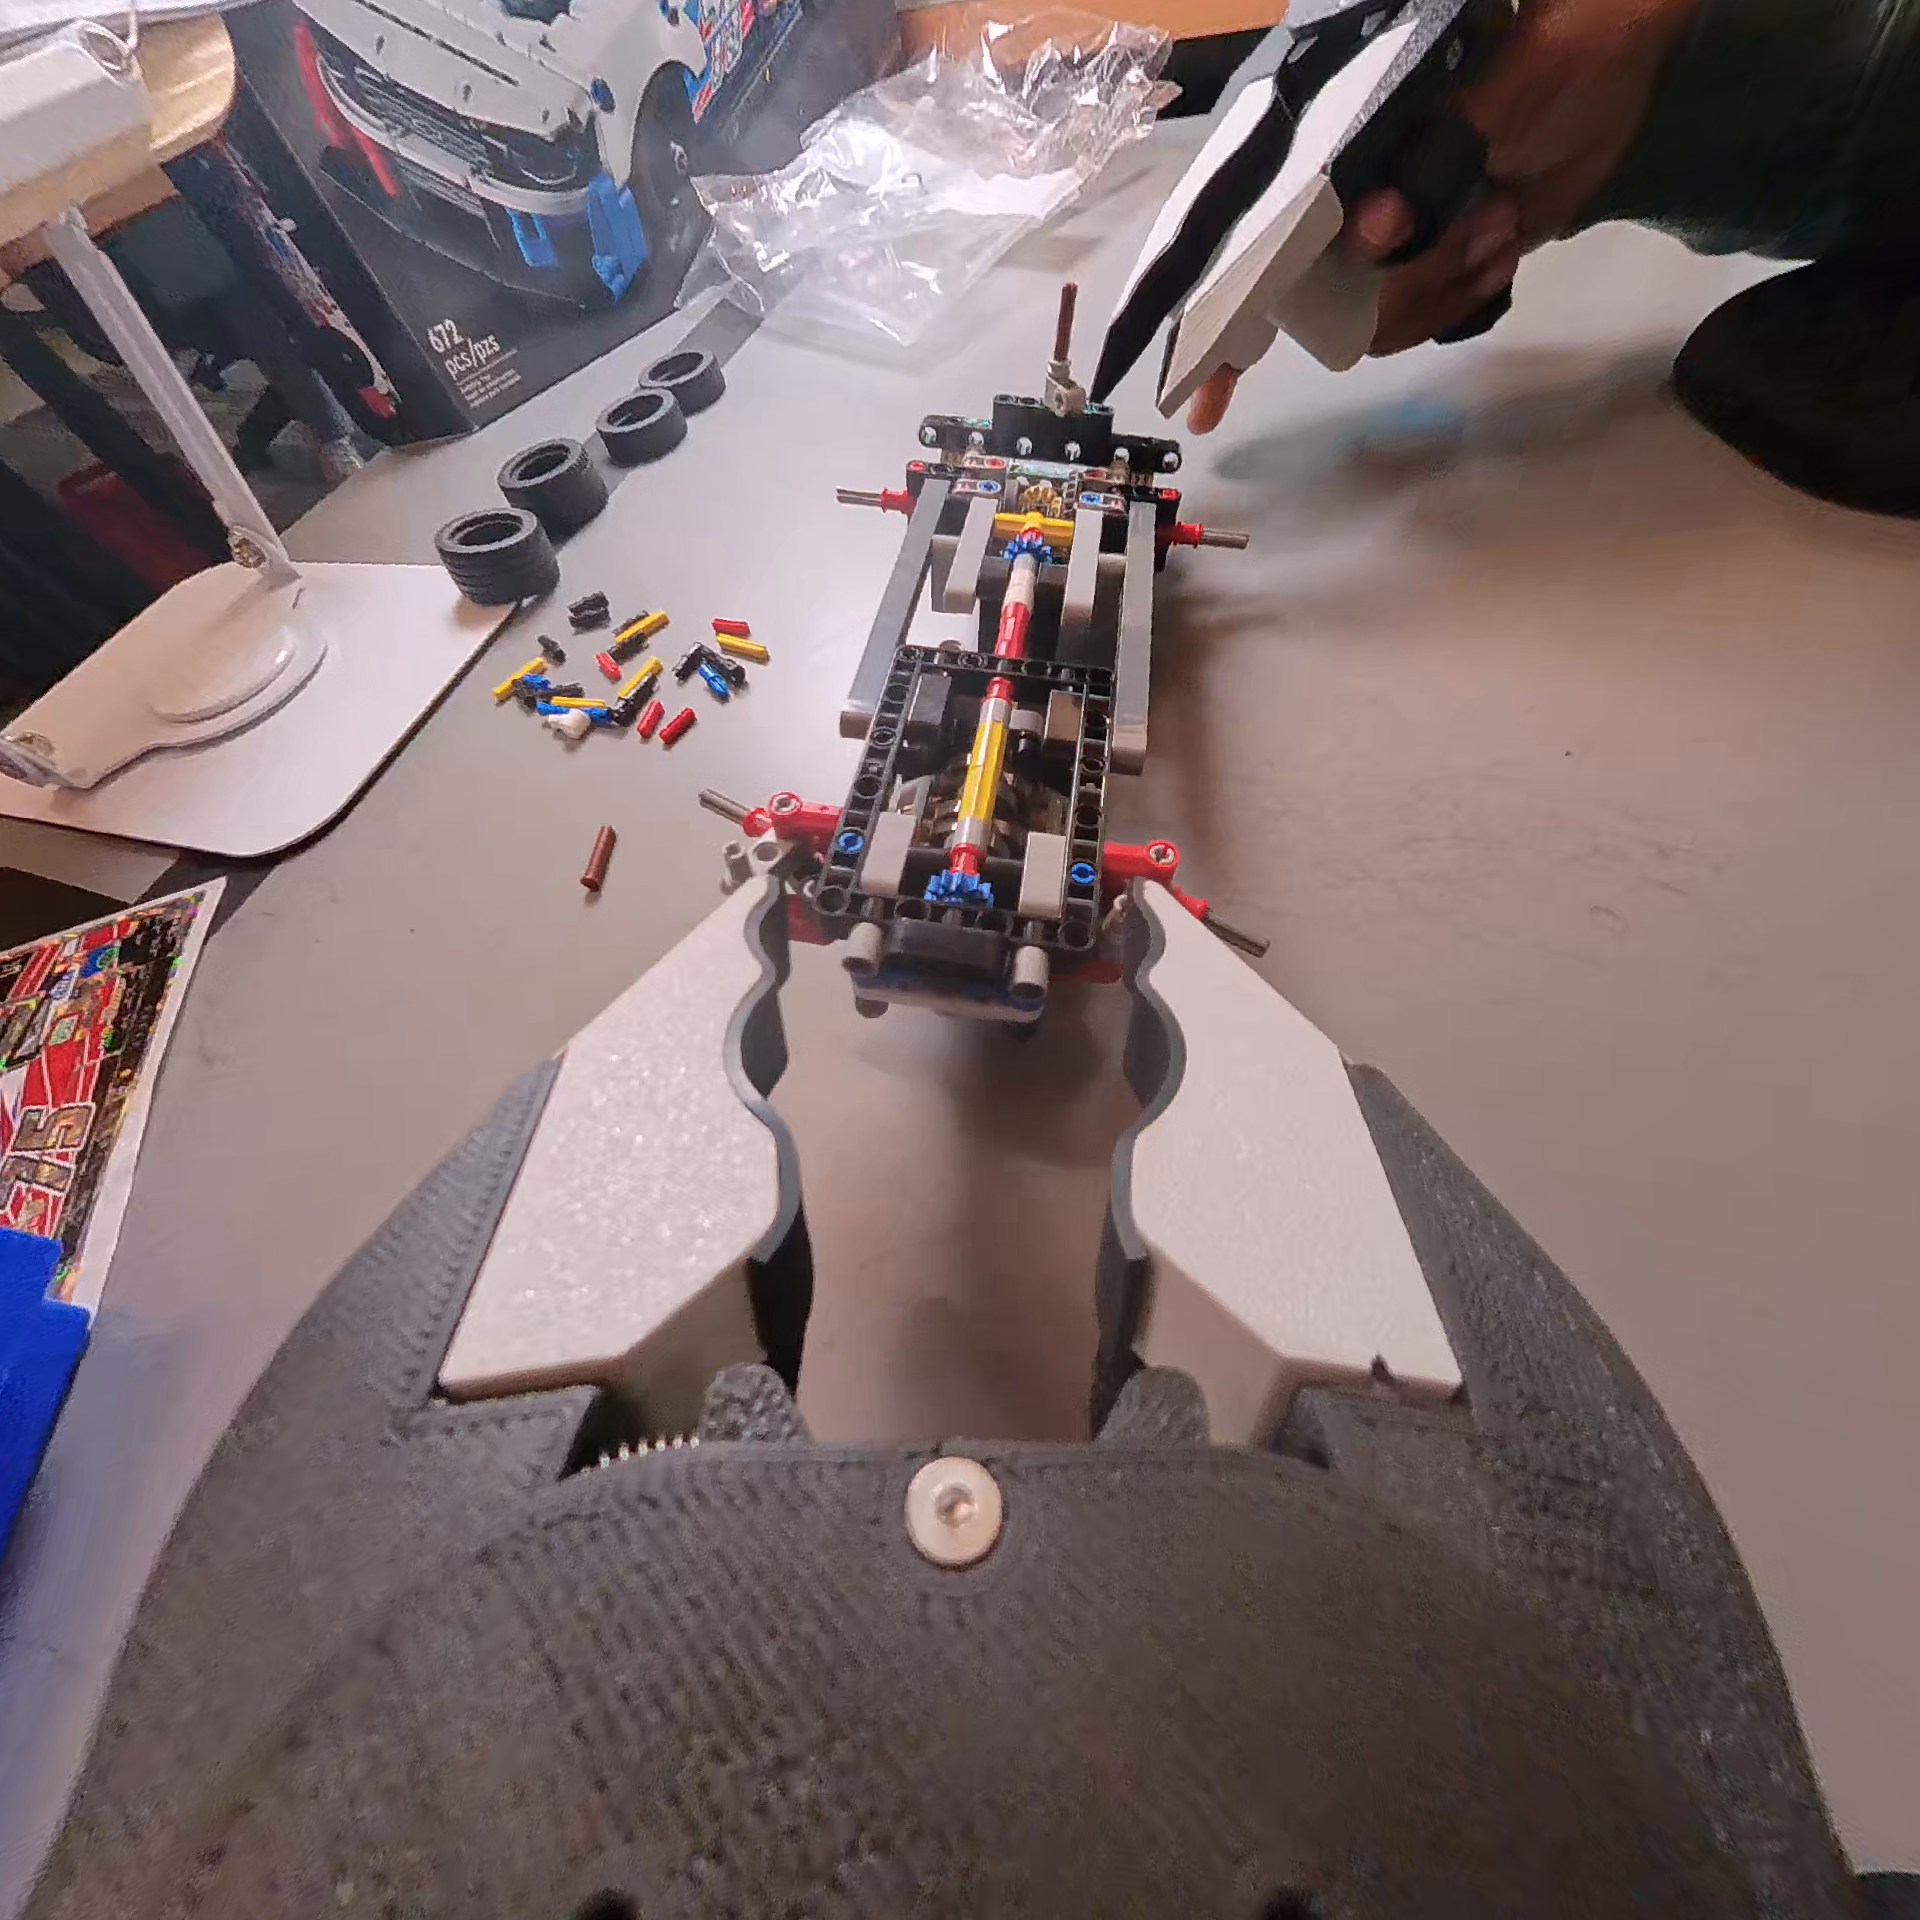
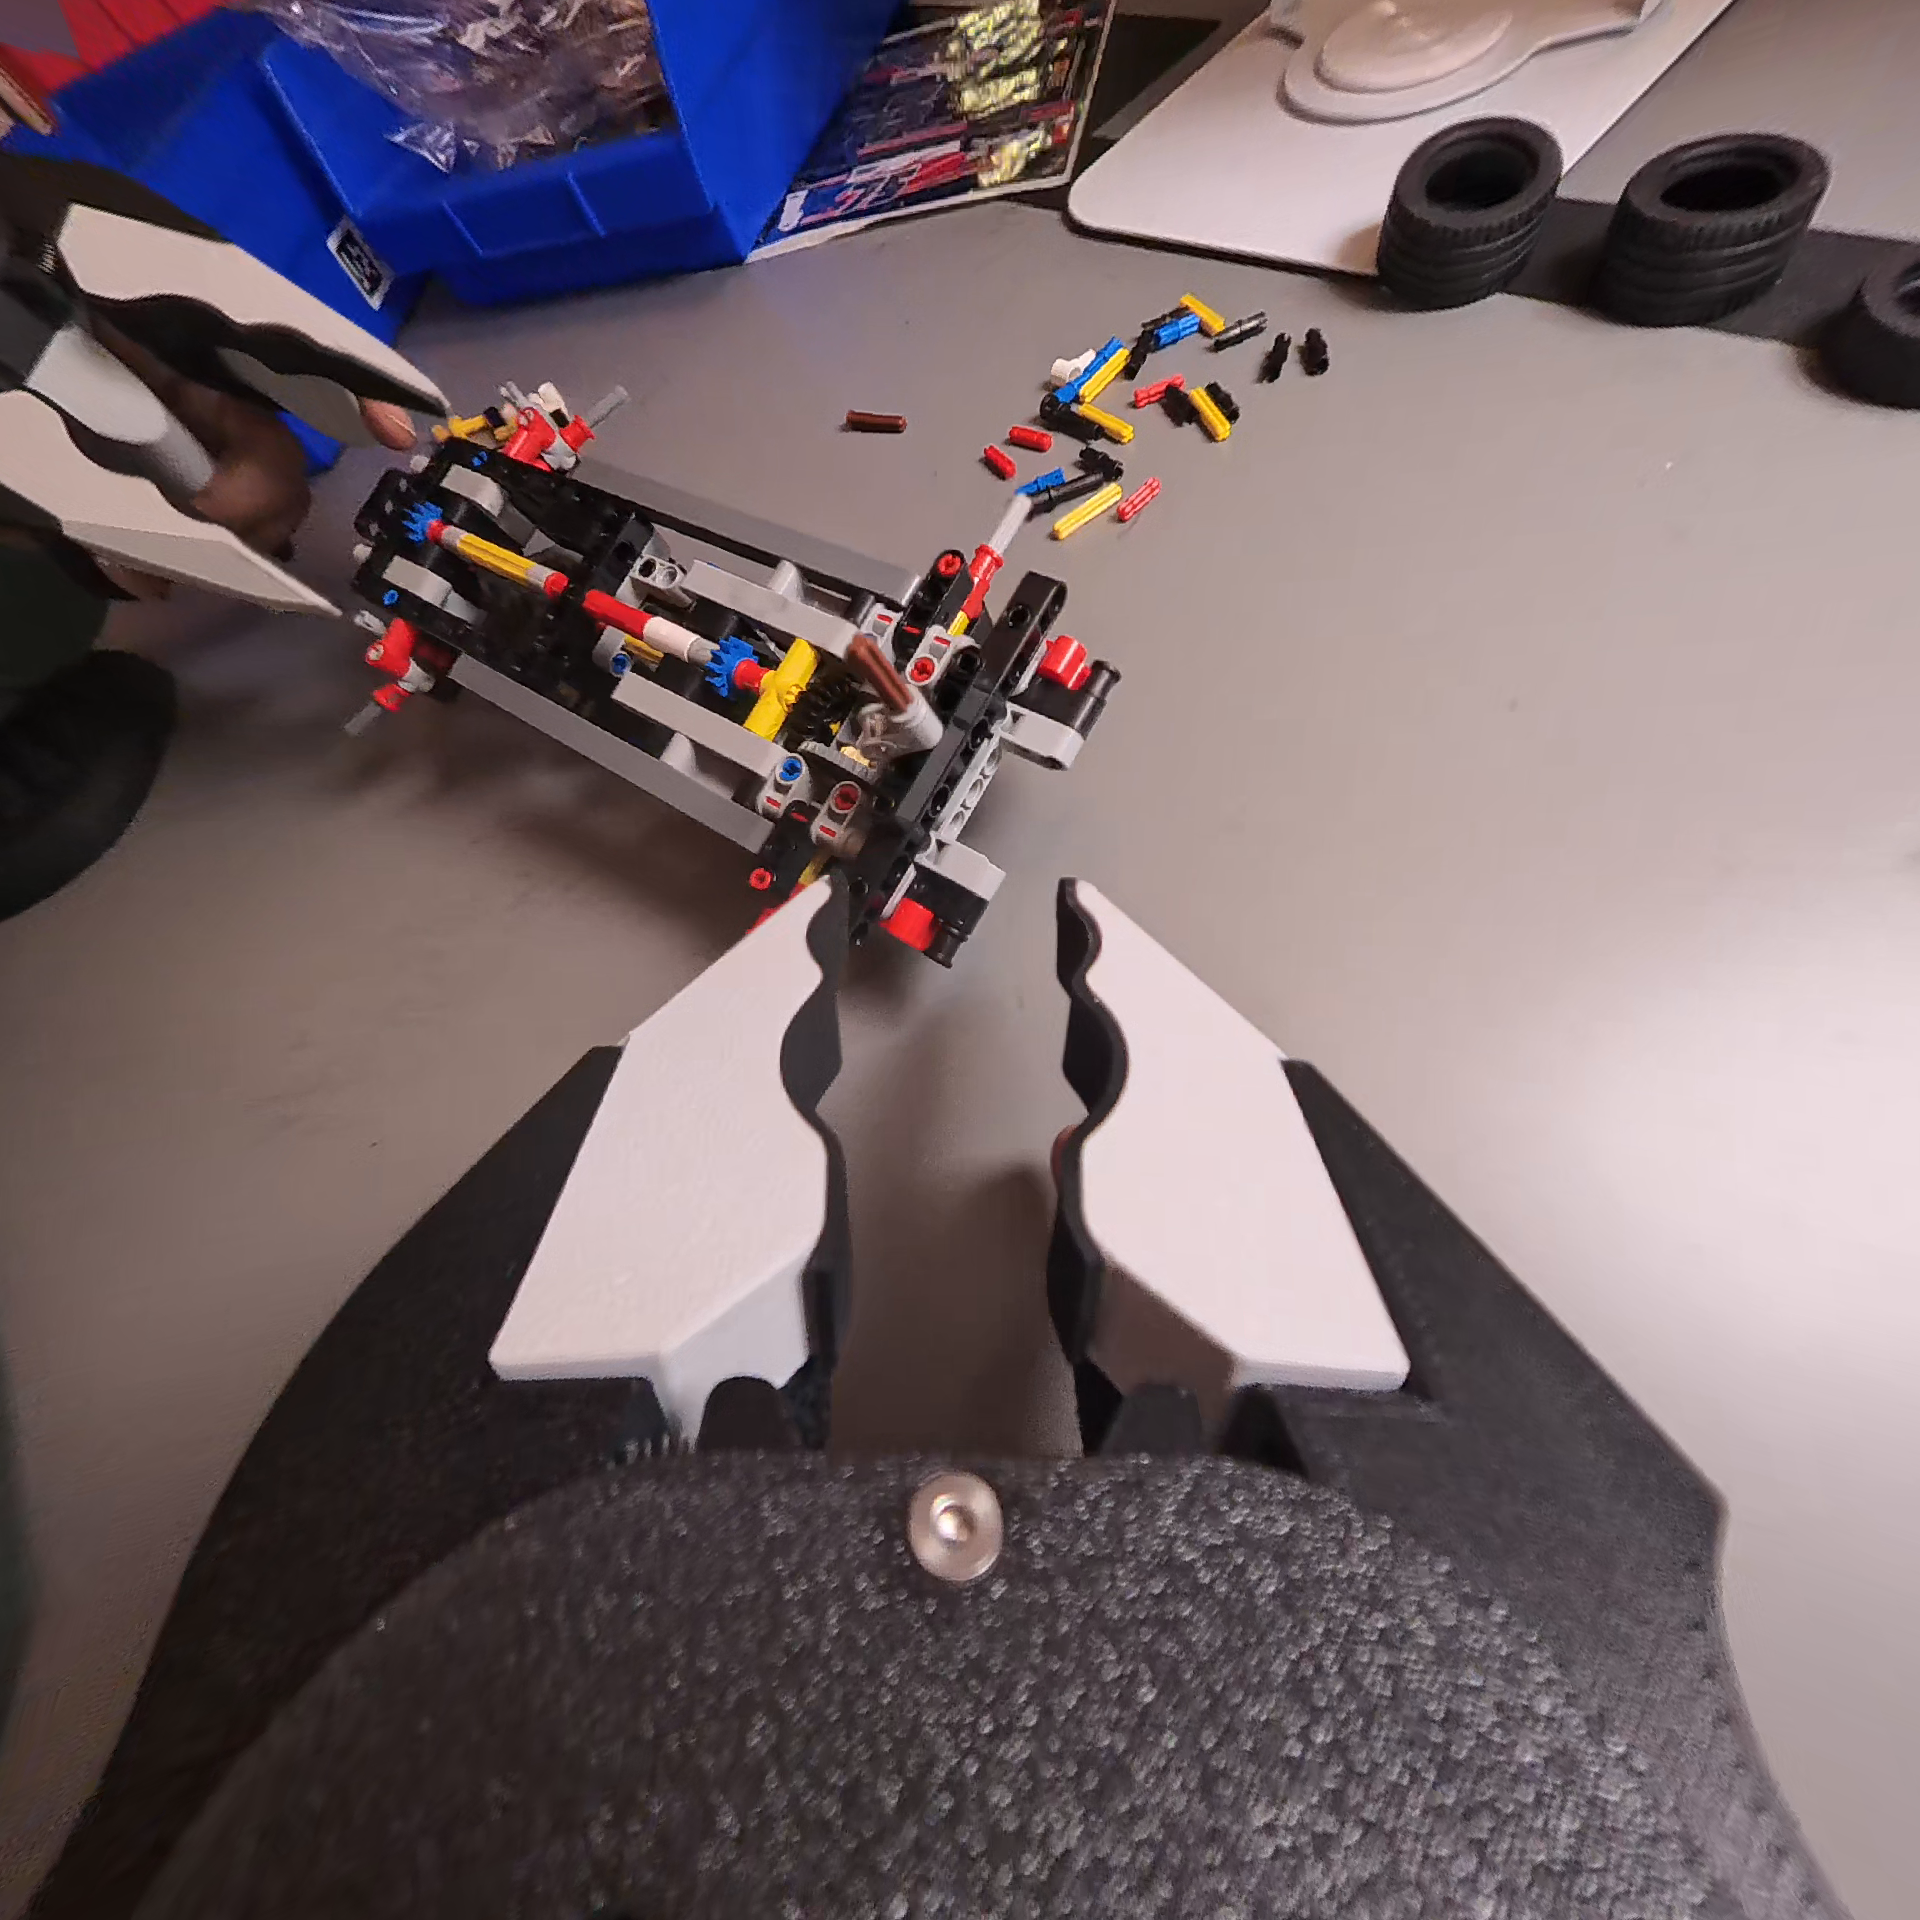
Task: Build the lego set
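A long lego chassis [image 1: 997,707] of black, grey, red and yellow parts lies on the grey table [image 1: 1507,883]. My left gripper [image 1: 956,925] straddles its near end, with both fingertips against its sides. The chassis also shows in the right wrist view [image 2: 665,644]. My right gripper [image 2: 945,899] is open and empty, with its left fingertip touching the chassis's other end. In the left wrist view the right gripper [image 1: 1143,393] hovers by an upright brown axle [image 1: 1067,317] on that far end. Loose small pins [image 1: 634,675] and a brown pin [image 1: 597,857] lie left of the chassis.
Several black tyres [image 1: 551,488] stand by a white stand base [image 1: 239,675]. The set's box [image 1: 468,208] and a clear plastic bag [image 1: 935,177] are at the back. A blue bin [image 2: 520,187] and an instruction booklet [image 2: 935,114] sit behind the left gripper. The gap from one gripper's tips to the other's is roughly 20 cm. About 15 cm separates my left fingertips from the brown pin [image 1: 597,857]. It turns up in the right wrist view [image 2: 871,420] as well.
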Motion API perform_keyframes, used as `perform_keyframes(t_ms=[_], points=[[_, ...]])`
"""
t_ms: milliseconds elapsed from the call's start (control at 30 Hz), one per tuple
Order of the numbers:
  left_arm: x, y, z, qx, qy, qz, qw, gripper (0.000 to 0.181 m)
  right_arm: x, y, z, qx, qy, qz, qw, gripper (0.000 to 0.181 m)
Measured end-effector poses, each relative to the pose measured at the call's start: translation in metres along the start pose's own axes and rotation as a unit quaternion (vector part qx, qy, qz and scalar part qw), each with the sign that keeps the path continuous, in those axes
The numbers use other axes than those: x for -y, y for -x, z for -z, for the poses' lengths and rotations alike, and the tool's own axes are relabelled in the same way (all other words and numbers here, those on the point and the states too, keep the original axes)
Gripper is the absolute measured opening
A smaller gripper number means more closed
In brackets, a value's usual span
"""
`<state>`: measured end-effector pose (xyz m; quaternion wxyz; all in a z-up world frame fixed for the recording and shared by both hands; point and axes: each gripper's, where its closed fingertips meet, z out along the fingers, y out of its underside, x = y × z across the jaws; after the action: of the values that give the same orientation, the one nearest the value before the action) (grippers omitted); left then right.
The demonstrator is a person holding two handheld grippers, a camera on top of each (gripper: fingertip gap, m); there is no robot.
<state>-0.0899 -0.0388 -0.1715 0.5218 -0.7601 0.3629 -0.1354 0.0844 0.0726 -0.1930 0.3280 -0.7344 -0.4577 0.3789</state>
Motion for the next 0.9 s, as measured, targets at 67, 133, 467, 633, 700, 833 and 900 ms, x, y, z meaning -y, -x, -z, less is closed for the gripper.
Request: perform_keyframes(t_ms=[67,133,467,633,700,833,900], points=[[0.001,0.003,0.003,0.002,-0.006,0.007,1.000,0.063,0.006,0.002,0.002,-0.004,-0.017,0.017,1.000,0.037],[0.000,0.004,0.003,0.000,-0.007,0.016,1.000,0.063,0.012,0.004,0.003,-0.004,-0.035,0.031,0.999,0.037],[-0.006,-0.002,-0.005,-0.006,0.002,0.012,1.000,0.059,0.023,0.019,0.000,-0.006,-0.072,0.094,0.993,0.036],[-0.005,0.002,-0.003,0.004,0.001,0.013,1.000,0.056,0.019,0.020,-0.005,-0.018,-0.064,0.116,0.991,0.036],[-0.004,0.004,-0.001,0.007,-0.005,0.016,1.000,0.056,0.019,0.019,-0.005,-0.020,-0.064,0.116,0.991,0.035],[-0.002,0.009,0.002,0.015,-0.013,0.025,0.999,0.056,0.021,0.018,-0.004,-0.024,-0.070,0.115,0.991,0.033],[-0.002,0.008,0.003,0.005,-0.014,0.030,0.999,0.059,0.020,0.018,-0.005,-0.023,-0.070,0.116,0.991,0.033]])
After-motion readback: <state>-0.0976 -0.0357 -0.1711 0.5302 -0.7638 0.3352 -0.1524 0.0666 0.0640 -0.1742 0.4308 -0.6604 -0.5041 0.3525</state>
